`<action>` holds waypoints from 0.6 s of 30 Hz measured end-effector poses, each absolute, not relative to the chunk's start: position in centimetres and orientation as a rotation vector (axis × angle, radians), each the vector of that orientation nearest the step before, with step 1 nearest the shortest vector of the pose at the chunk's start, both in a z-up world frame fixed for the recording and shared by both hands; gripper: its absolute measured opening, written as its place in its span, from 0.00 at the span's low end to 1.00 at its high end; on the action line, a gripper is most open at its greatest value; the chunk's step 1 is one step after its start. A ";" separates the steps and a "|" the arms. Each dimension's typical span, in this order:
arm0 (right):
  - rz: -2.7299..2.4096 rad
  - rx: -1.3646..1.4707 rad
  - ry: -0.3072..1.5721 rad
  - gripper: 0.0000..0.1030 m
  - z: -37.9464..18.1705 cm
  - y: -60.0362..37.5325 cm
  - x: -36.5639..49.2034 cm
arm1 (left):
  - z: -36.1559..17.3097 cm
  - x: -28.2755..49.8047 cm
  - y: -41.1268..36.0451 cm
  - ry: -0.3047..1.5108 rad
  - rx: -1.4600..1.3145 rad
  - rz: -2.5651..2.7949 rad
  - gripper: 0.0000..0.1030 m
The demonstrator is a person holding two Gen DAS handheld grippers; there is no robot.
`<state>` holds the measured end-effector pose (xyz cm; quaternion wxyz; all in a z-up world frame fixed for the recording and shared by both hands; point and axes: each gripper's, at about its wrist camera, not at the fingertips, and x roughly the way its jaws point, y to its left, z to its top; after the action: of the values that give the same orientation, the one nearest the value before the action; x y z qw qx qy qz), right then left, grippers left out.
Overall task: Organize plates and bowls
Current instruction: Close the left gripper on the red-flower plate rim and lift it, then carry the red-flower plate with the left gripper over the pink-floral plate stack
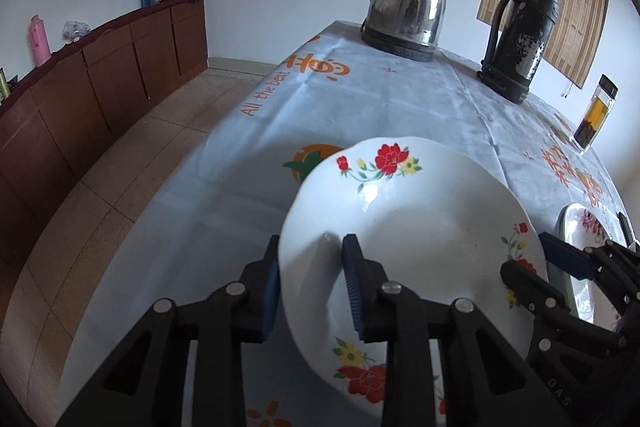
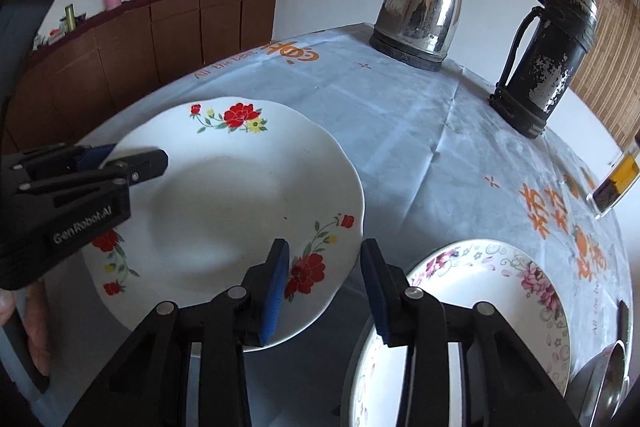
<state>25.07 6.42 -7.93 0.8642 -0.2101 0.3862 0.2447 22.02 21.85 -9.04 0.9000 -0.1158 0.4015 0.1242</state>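
Note:
A white plate with red flowers [image 1: 412, 243] is held tilted above the table; it also shows in the right wrist view [image 2: 224, 211]. My left gripper [image 1: 310, 287] is shut on its left rim, one finger under and one over; it shows in the right wrist view [image 2: 120, 163]. My right gripper [image 2: 324, 287] straddles the plate's right rim with its jaws apart; it shows in the left wrist view [image 1: 540, 267]. A plate with pink flowers [image 2: 492, 291] lies on the table to the right, also visible in the left wrist view [image 1: 580, 227].
A steel kettle [image 2: 424, 11], a black thermos [image 2: 548, 59] and a glass tea bottle [image 2: 620, 179] stand at the table's far side. A metal bowl with a spoon [image 2: 604, 387] sits at the right edge. A wooden sideboard [image 2: 140, 35] lines the left wall.

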 end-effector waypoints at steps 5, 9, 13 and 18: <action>0.525 -0.415 0.803 0.34 -7.8 6.0 25.2 | -8.9 21.8 21.9 0.816 -0.248 0.266 0.26; 0.563 -0.340 0.816 0.30 -7.5 5.1 25.1 | -8.7 21.7 22.0 0.796 -0.246 0.275 0.26; 0.569 -0.295 0.803 0.27 -7.2 4.5 25.0 | -8.5 21.6 21.9 0.784 -0.237 0.269 0.26; 0.582 -0.240 0.805 0.26 -6.9 3.9 24.9 | -8.3 21.4 21.9 0.771 -0.230 0.270 0.26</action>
<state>24.95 3.88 -6.92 0.8722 -0.1149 0.3851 0.2787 21.36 21.92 -8.33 0.9113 -0.1115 0.3742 0.1309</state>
